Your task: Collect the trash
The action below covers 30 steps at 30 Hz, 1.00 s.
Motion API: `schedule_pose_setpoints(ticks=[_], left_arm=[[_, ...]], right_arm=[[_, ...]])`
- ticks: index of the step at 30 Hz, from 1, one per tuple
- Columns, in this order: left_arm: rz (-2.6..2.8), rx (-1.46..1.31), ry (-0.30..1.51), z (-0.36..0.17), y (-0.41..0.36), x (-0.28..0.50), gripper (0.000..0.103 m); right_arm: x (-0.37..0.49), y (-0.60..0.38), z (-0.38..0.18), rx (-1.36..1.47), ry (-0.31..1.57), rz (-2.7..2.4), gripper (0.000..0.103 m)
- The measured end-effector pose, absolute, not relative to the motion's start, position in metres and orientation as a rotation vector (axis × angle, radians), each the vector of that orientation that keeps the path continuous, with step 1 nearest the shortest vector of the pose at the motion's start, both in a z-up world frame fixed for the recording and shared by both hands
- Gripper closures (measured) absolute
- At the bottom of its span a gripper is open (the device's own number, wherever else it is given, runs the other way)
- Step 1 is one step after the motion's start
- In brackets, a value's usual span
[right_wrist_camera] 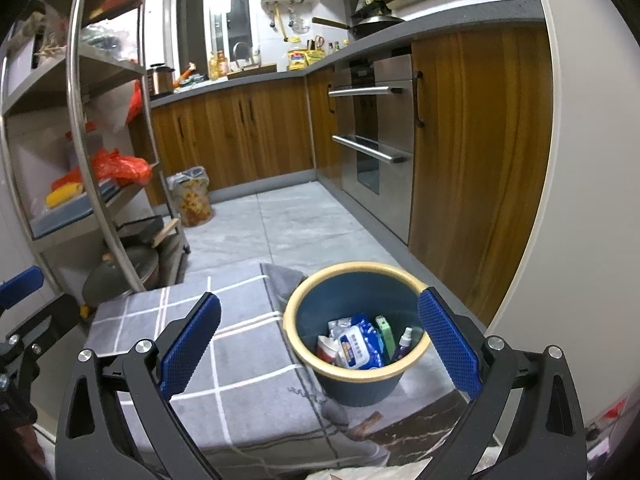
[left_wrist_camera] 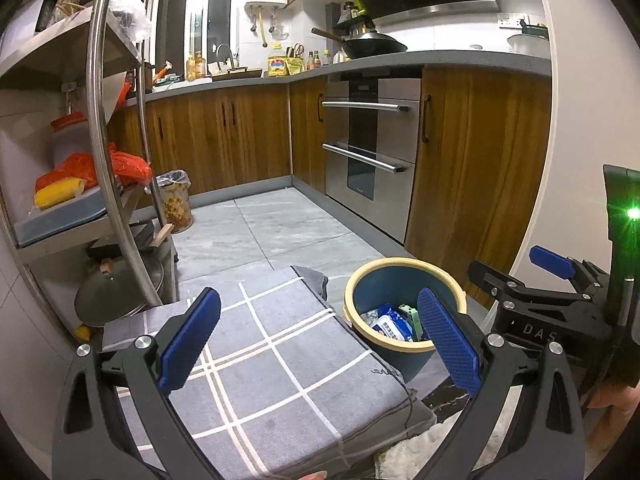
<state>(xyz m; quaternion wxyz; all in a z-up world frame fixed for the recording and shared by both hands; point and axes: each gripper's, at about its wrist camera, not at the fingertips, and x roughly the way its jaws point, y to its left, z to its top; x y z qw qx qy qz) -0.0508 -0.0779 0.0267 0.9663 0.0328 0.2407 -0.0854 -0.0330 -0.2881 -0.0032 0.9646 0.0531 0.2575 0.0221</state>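
Right wrist view shows your right gripper (right_wrist_camera: 319, 344) spread wide and empty above the bin (right_wrist_camera: 304, 300), where the trash (right_wrist_camera: 358, 344) already lies; your left gripper (left_wrist_camera: 319, 344), equally wide and empty, hangs over the bare grey mat (left_wrist_camera: 280, 360), suggesting collection is complete.

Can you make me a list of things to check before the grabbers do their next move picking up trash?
1. Left gripper open and empty: ok.
2. Right gripper open and empty: ok.
3. Bin standing upright on the floor beside the mat: ok.
4. Room left in the bin above the wipes pack and spray bottle: ok.
5. Trash left on the mat to grab: none visible, cannot tell beyond it.
6. The two grippers apart from each other: ok.
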Motion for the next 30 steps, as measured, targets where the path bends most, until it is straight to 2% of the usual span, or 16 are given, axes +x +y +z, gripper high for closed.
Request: schedule_pose_setpoints(ticks=[30], left_arm=[[-0.188,0.075,0.487,0.0273,-0.0803,-0.0538,0.006]], right_arm=[[-0.0336,-0.2895,-0.0029,0.107,0.522,0.041,0.005]])
